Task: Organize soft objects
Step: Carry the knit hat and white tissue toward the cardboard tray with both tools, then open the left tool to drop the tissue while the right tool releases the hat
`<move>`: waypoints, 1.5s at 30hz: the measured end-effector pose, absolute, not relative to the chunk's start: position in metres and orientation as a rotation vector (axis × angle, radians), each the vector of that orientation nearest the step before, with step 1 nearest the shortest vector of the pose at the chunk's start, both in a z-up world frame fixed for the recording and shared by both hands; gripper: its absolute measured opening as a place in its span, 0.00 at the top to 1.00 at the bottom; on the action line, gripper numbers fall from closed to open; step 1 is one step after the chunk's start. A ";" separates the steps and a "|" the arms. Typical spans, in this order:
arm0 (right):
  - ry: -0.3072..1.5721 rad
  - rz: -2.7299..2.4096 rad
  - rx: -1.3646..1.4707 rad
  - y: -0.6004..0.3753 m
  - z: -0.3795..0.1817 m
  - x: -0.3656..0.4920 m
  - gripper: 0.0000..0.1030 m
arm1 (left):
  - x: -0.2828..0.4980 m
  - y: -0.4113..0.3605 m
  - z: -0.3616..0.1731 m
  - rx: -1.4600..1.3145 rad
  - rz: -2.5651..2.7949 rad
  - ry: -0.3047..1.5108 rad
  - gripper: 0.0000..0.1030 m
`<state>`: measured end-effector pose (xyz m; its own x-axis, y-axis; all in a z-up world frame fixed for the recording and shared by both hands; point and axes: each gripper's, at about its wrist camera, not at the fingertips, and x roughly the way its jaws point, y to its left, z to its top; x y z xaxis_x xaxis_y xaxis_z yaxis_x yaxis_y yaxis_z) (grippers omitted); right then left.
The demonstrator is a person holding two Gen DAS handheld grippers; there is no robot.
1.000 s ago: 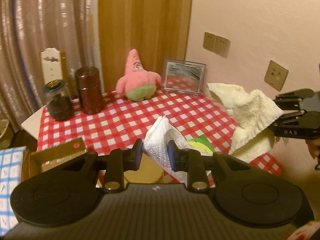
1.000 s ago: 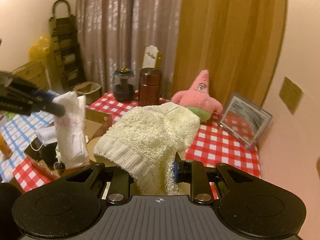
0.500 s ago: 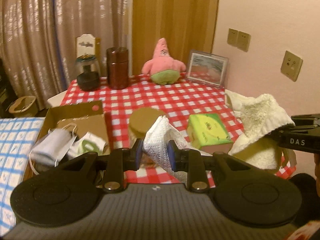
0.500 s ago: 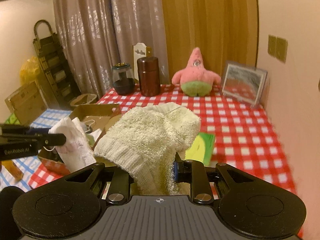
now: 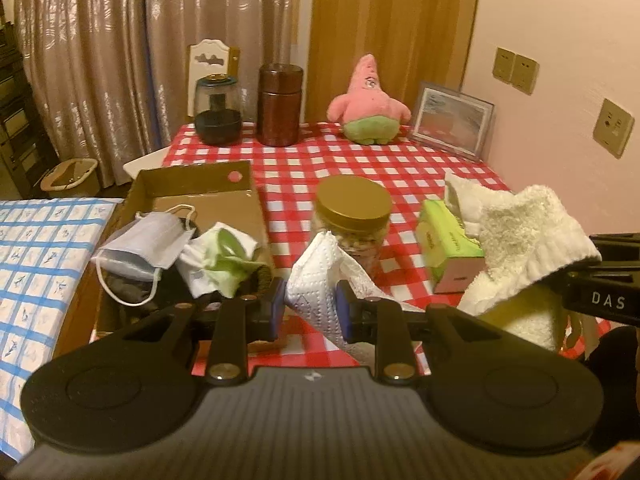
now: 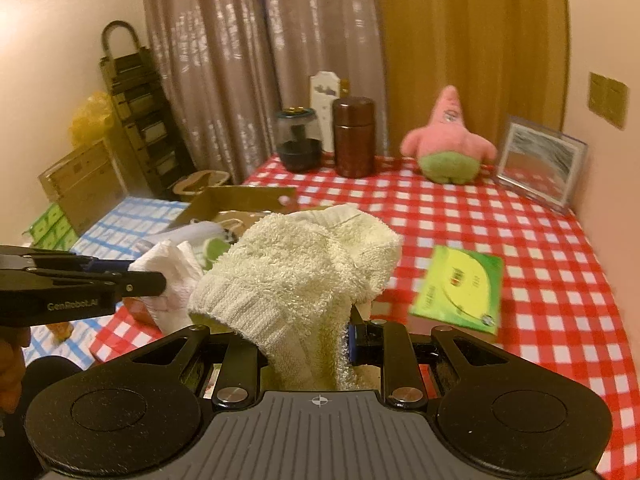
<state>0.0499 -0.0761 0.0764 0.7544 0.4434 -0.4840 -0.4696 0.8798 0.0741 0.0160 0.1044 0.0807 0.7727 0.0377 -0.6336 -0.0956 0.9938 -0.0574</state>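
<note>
A cardboard box (image 5: 240, 196) with soft items inside sits on the table's left side, forward-left of both grippers. The right gripper (image 6: 308, 340) is clamped on a cream towel (image 6: 296, 272) hanging limply. The left gripper (image 5: 310, 306), nearer the box, pinches a white paper towel (image 5: 320, 272); its drop is judged the shorter.

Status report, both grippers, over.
Left gripper shut on white tissue. Right gripper shut on cream towel. Gold-lidded jar stands beside cardboard box.
</note>
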 end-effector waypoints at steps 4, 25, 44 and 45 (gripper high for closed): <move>0.510 0.533 -0.082 -0.052 0.077 0.052 0.77 | 0.010 0.122 0.083 -0.095 0.100 0.677 0.77; 0.544 0.692 -0.205 0.091 0.049 0.115 0.77 | 0.012 0.278 0.084 -0.041 0.283 0.689 0.77; 0.620 0.651 -0.258 0.135 0.002 0.187 0.77 | 0.113 0.311 0.010 0.086 0.144 0.874 0.77; 0.620 0.648 -0.260 0.137 -0.001 0.190 0.77 | 0.118 0.310 0.006 0.095 0.142 0.880 0.77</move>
<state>0.1899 0.1368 -0.0007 0.6265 0.4827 -0.6120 -0.6327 0.7735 -0.0377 0.1181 0.3099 0.0063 0.6288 0.1626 -0.7604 -0.0841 0.9864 0.1414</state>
